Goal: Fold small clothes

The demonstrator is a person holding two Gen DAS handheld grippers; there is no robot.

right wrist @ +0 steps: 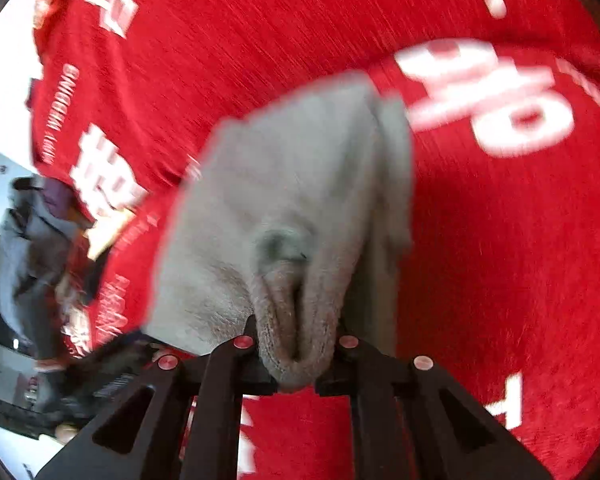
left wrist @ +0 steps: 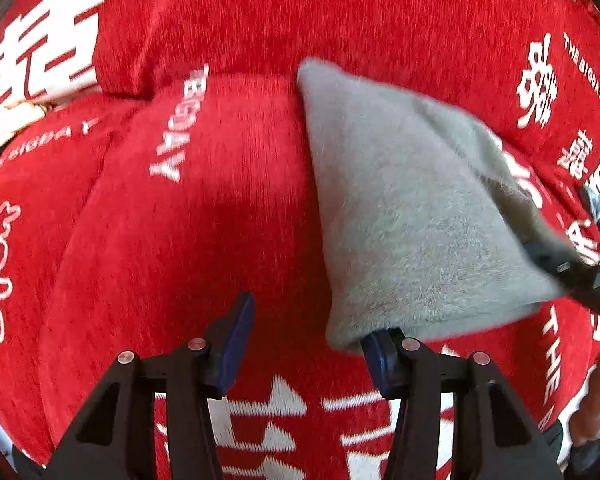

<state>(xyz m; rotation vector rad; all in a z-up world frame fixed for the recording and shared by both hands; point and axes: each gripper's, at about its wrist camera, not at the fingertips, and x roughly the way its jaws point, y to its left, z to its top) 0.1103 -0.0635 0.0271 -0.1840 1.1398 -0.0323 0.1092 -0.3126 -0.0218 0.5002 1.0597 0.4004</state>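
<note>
Left gripper (left wrist: 306, 342) is being held with its jaws spread wide above the red cloth (left wrist: 220, 216), and nothing is being clamped between them. Its blue-padded left finger (left wrist: 236, 344) is standing free at 7 o'clock in the left wrist view, while the right finger is being overlapped by the lower edge of the grey garment (left wrist: 412, 216). Whether that finger is touching the fabric cannot be told. The grey garment is being draped from 12 o'clock down toward 5 o'clock of this view, over the red cloth printed with white characters. At 4 o'clock the right gripper (left wrist: 572, 268) is being seen as a dark shape at the garment's corner.

In the right wrist view, the right gripper (right wrist: 296, 344) is being kept narrow, with a bunched fold of the grey garment (right wrist: 284, 184) being pinched between its jaws at 6 o'clock. The rest of the garment is being stretched away toward 12 o'clock over the red cloth (right wrist: 500, 240). The picture is being blurred by motion. At 9 o'clock a heap of grey and dark clothing (right wrist: 32, 240) is being shown beyond the cloth's edge.
</note>
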